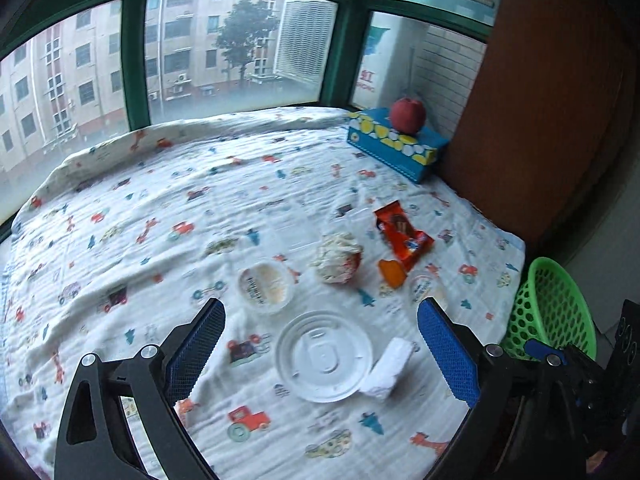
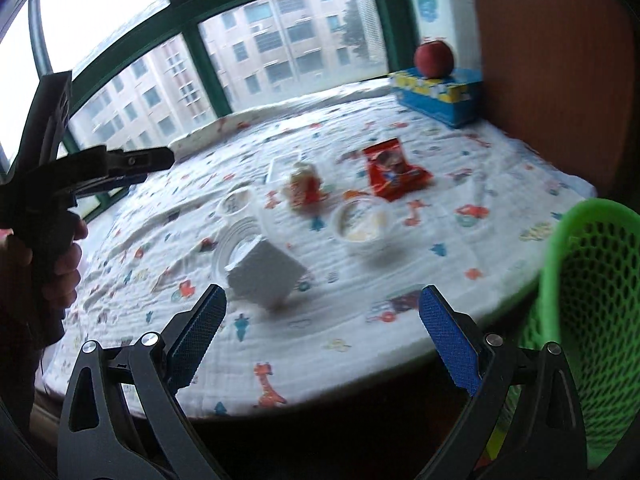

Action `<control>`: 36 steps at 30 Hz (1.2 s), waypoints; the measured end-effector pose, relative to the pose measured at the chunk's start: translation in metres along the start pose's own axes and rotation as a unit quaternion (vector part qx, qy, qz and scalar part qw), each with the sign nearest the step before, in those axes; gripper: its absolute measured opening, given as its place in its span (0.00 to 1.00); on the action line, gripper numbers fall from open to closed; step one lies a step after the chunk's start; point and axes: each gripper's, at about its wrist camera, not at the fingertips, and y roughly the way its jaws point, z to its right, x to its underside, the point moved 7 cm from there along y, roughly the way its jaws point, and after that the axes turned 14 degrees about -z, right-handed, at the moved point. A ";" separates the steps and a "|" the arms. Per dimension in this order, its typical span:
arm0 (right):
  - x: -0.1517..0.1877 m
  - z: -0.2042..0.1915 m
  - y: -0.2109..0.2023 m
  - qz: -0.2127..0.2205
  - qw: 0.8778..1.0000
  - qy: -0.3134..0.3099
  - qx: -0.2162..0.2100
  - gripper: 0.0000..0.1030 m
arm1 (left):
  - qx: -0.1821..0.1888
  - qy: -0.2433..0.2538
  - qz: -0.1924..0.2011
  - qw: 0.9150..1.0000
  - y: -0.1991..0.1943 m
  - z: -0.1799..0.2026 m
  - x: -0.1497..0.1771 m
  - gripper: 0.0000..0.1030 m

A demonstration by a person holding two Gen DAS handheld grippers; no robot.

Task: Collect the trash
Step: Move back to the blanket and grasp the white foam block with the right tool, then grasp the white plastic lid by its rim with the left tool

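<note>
Trash: plastic lid point(image 1: 325, 356) and white wrapper point(image 1: 387, 368) lie between left gripper point(image 1: 320, 356) fingers, spread wide, empty. Right gripper point(image 2: 322, 344) likewise. Risk: pinching cloth point(image 1: 160, 208) instead.

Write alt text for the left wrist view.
The open left gripper hangs over a clear plastic lid and a folded white tissue on a cartoon-print cloth. Beyond lie a small tub, crumpled wrapper and orange snack packet; a green basket stands at right.

Soft daylight through window point(image 1: 236, 48); fisheye bending at edges (dark corners); right view motion-blurred.
</note>
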 end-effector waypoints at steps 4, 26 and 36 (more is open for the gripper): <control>-0.005 -0.017 0.021 -0.014 0.999 -0.030 -0.014 0.93 | -0.007 -0.019 -0.002 1.000 0.001 -0.021 0.009 0.91; -0.028 -0.059 0.110 -0.058 0.988 -0.144 0.016 0.82 | -0.027 -0.049 -0.037 0.998 0.033 -0.068 0.034 0.90; -0.029 -0.046 0.106 -0.055 0.992 -0.117 0.008 0.72 | 0.000 -0.031 -0.088 0.996 0.077 -0.053 0.052 0.69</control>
